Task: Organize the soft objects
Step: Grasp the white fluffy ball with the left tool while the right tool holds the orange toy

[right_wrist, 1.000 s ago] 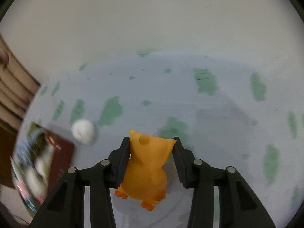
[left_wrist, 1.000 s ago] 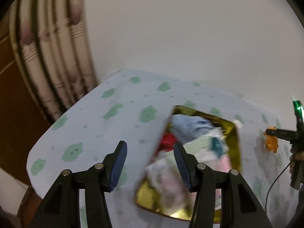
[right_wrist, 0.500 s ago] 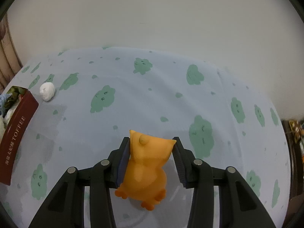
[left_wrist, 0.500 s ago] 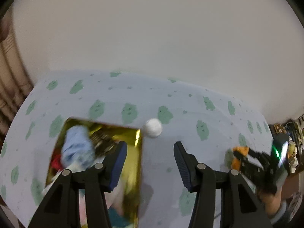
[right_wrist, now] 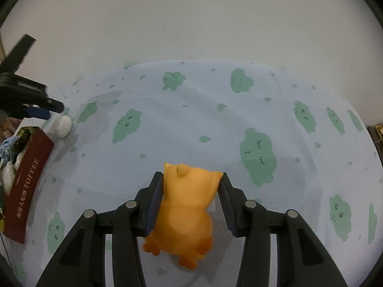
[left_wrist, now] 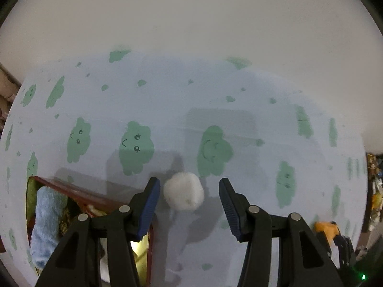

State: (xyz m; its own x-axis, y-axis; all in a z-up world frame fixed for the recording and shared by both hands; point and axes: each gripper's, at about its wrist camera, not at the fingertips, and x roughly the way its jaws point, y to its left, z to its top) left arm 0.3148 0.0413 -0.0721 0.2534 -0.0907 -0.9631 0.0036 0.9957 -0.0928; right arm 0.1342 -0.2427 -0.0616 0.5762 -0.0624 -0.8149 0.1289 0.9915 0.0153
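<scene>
My left gripper (left_wrist: 189,186) is open, its fingers on either side of a white fluffy ball (left_wrist: 183,194) that lies on the cloth. The ball also shows far left in the right wrist view (right_wrist: 62,126), with the left gripper (right_wrist: 36,110) above it. My right gripper (right_wrist: 191,184) is shut on an orange soft toy (right_wrist: 186,205), held just above the table. The toy shows small at the lower right of the left wrist view (left_wrist: 326,230). A dark red toffee box (right_wrist: 26,181) with soft items inside stands at the left; a blue cloth (left_wrist: 46,224) lies in it.
The table is covered by a pale blue cloth (right_wrist: 191,124) with green cloud prints. A plain white wall (right_wrist: 191,24) stands behind it. Clutter (left_wrist: 374,181) shows past the table's right edge.
My left gripper has swung right from over the box and come down around the white ball. My right gripper has kept hold of the orange toy and turned to look further right.
</scene>
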